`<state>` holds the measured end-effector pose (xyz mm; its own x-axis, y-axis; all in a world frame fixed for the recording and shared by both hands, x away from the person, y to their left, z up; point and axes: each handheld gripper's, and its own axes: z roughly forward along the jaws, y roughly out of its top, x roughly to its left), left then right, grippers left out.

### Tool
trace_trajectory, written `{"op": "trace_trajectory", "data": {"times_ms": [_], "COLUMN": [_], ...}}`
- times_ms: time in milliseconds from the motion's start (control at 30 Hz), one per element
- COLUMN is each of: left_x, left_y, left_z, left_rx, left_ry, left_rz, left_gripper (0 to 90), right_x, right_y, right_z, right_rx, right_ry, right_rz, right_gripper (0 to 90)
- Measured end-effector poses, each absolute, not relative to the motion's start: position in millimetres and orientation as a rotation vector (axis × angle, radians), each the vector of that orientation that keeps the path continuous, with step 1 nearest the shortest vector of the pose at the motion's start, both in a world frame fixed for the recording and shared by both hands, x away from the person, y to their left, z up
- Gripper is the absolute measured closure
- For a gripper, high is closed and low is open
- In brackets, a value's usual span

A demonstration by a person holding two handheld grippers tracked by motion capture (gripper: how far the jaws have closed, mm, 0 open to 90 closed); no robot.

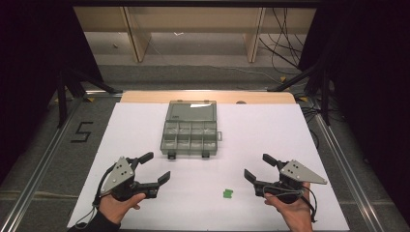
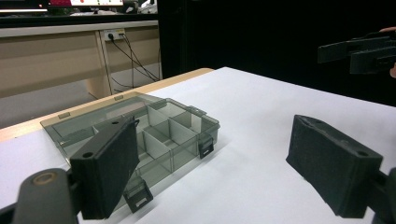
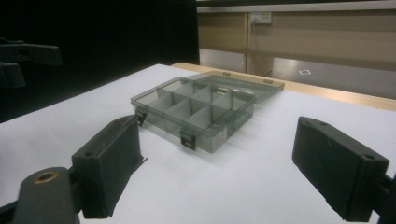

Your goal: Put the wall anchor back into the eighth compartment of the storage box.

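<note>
The small green piece [image 1: 227,194] lies on the white sheet near the bench's [image 1: 270,145] front edge, between our two hands and closer to the right claw [image 1: 255,168]. The compartment box [image 1: 189,133] sits open toward the back edge, lid flat, its cells apparently empty. Both the right claw and the left claw [image 1: 155,167] stand wide, holding nothing. We judge the work hardly begun: picking up the piece and boxing it remain.

Bare white table [image 1: 270,140] lies open left, right and below the compartment box [image 1: 189,137] at frame centre. A small green piece [image 1: 227,194] sits at lower centre, between the grippers.
</note>
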<state>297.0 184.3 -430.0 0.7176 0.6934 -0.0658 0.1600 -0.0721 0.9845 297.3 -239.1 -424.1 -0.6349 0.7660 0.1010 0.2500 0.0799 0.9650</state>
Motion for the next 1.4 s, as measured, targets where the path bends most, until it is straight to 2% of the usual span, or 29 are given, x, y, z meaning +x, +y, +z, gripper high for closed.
{"op": "trace_trajectory", "data": {"times_ms": [433,600,867,900,1400], "left_x": [297.6,297.1,299.3,299.4,299.2], "left_y": [184.8,184.3,184.9,185.0,184.2], "left_z": [-429.9,-430.5,-430.8,-431.1,-431.1], "left_rx": [1.619,1.614,1.63,1.632,1.62], "left_ry": [0.697,0.718,0.695,0.695,0.715], "left_rz": [0.515,0.508,0.523,0.521,0.51], "left_gripper": [15.8,15.8,15.8,15.8,15.8], "right_x": [299.1,303.7,314.7,316.3,347.5], "right_y": [-237.4,-235.5,-217.7,-212.5,-189.4], "right_z": [-423.5,-419.6,-422.5,-423.5,-436.3], "right_rx": [0.967,0.92,0.821,0.799,0.711], "right_ry": [1.936,2.013,2.188,2.272,2.601], "right_rz": [1.572,1.468,1.308,1.245,1.004], "right_gripper": [16.5,16.6,22.6,25.7,35.3]}}
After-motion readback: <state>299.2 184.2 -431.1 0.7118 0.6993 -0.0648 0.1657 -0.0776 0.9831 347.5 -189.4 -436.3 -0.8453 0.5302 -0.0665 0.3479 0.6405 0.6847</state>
